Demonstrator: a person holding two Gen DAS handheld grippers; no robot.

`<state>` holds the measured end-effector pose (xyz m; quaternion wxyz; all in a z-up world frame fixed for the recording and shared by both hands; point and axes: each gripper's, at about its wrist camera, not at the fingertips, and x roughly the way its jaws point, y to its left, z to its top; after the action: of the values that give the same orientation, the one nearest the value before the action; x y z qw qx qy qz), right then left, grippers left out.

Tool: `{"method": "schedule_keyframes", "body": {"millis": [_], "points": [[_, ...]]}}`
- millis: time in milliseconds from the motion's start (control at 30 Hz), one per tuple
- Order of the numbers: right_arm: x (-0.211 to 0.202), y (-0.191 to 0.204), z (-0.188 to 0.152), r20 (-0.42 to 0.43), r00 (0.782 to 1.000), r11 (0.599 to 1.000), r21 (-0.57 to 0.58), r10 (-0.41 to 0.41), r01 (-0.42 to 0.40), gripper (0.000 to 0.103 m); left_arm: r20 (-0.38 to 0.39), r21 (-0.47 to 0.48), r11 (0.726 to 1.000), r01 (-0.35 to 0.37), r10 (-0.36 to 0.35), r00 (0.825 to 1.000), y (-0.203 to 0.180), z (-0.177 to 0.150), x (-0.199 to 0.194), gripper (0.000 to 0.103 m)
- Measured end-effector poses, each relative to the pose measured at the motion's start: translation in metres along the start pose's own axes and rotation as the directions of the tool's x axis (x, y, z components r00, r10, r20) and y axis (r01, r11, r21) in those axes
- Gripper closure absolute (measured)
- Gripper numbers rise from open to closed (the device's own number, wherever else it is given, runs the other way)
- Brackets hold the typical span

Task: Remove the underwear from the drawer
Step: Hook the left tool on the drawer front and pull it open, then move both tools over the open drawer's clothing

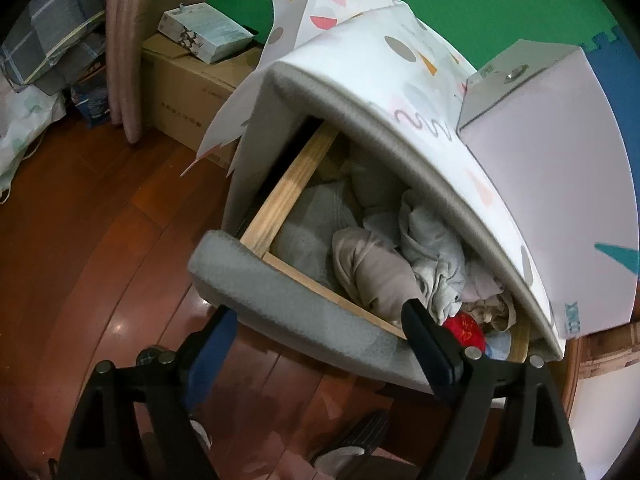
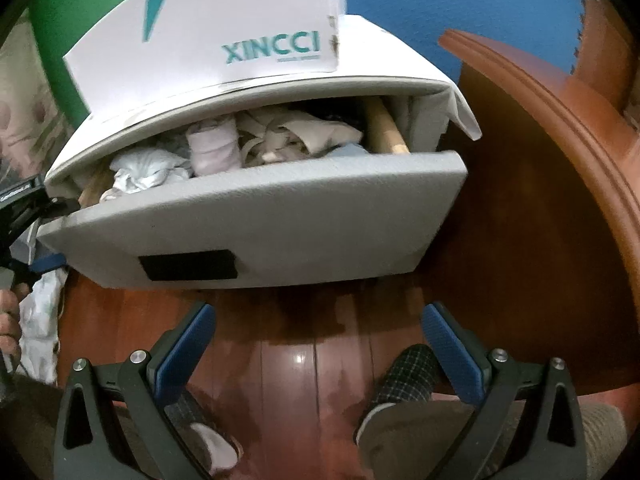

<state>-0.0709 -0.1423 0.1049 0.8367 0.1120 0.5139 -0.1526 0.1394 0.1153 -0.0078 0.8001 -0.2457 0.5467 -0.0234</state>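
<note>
The fabric drawer (image 1: pixel 280 308) of a small grey cabinet stands pulled out, stuffed with crumpled underwear: a beige piece (image 1: pixel 372 268), a pale grey-blue piece (image 1: pixel 432 256) and a small red item (image 1: pixel 464 330). My left gripper (image 1: pixel 320 332) is open wide and straddles the drawer's front panel, one finger outside it, the other just over the clothes. In the right wrist view the drawer front (image 2: pixel 260 220) faces me with a whitish bundle (image 2: pixel 148 174) and a pink roll (image 2: pixel 212 148) behind it. My right gripper (image 2: pixel 318 336) hangs open and empty over the floor below the panel.
A white box (image 2: pixel 200 40) lies on the cabinet's patterned cover (image 1: pixel 400 64). A cardboard box (image 1: pixel 188 92) and bags (image 1: pixel 52 40) stand to the left, brown wooden furniture (image 2: pixel 560 140) to the right. A person's slippered foot (image 2: pixel 404 376) rests on the wooden floor.
</note>
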Motion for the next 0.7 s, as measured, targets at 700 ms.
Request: {"method": "schedule_keyframes", "body": {"millis": [700], "points": [[-0.046, -0.005, 0.092, -0.090, 0.994, 0.974, -0.211, 0.062, -0.080, 0.001, -0.060, 0.034, 0.998, -0.054, 0.056, 0.997, 0.031, -0.041, -0.030, 0.014]]}}
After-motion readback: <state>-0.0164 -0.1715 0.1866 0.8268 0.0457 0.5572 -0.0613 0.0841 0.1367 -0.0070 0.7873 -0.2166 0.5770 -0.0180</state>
